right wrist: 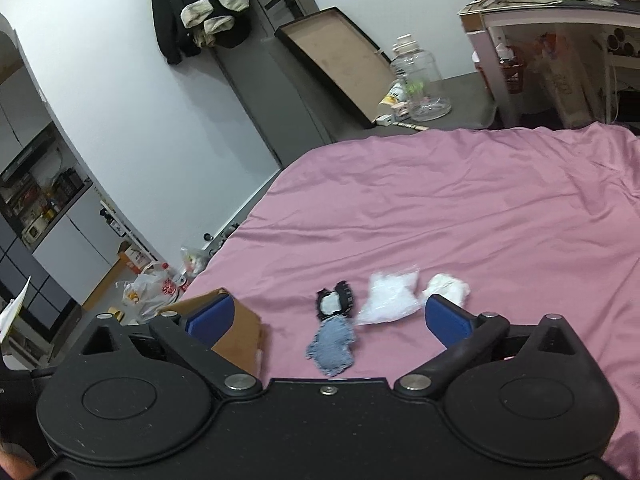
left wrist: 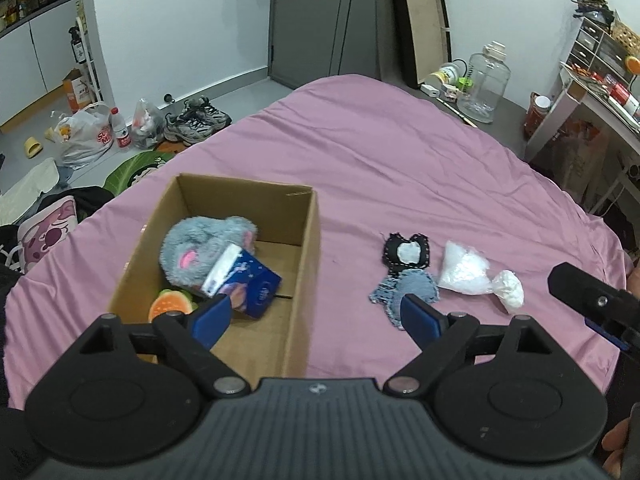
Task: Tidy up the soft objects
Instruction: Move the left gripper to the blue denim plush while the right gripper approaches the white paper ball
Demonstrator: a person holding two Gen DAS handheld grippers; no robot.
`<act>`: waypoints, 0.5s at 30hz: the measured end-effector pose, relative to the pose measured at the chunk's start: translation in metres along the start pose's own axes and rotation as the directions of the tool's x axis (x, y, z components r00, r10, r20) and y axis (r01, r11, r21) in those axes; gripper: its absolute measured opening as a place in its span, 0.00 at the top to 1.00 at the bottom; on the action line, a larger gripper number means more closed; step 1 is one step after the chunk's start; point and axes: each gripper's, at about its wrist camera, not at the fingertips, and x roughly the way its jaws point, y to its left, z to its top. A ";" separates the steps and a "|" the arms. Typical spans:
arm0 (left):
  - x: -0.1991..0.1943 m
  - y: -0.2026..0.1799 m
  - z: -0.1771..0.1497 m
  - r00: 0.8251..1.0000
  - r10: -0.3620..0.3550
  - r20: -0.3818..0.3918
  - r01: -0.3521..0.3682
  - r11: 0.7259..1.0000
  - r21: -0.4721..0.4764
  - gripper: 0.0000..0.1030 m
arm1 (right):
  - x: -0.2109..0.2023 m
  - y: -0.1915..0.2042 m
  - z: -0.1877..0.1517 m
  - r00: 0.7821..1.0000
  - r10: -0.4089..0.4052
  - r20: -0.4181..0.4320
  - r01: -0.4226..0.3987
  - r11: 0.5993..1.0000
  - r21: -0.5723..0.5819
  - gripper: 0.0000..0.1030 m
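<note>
On the pink bed [left wrist: 400,152], near its left edge, stands an open cardboard box [left wrist: 308,240]; I see inside it a grey plush toy [left wrist: 200,244], a blue packet [left wrist: 248,284] leaning against the plush, and an orange-and-green soft piece [left wrist: 170,305] at the box's near end. My left tongs [left wrist: 316,318] hang above the near end of the box and the bare sheet beside it, their blue pads [left wrist: 210,318] spread wide with nothing between them. To the right of the box, well apart from it, lie three soft things in a row running toward the bed's right edge: a black-and-denim cloth doll [left wrist: 404,268], flat on the sheet; a clear bag of white filling [left wrist: 464,268] just beside the doll; and a white wad [left wrist: 509,290] touching the bag's right end. My right tongs [right wrist: 328,318] point over this row, jaws spread as wide as they go and empty, the doll [right wrist: 334,328] showing between the pads, the bag [right wrist: 390,298] and wad [right wrist: 446,286] toward the right pad. From the left wrist view, the right tongs [left wrist: 592,304] enter at the bed's right edge, near the wad. Whether either tool touches the sheet I cannot tell.
</note>
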 end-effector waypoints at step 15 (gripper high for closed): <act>0.028 -0.055 -0.006 0.999 -0.033 -0.007 0.033 0.999 0.024 0.12 | -0.003 -0.053 0.001 0.999 -0.031 -0.015 0.032 0.998 0.051 0.00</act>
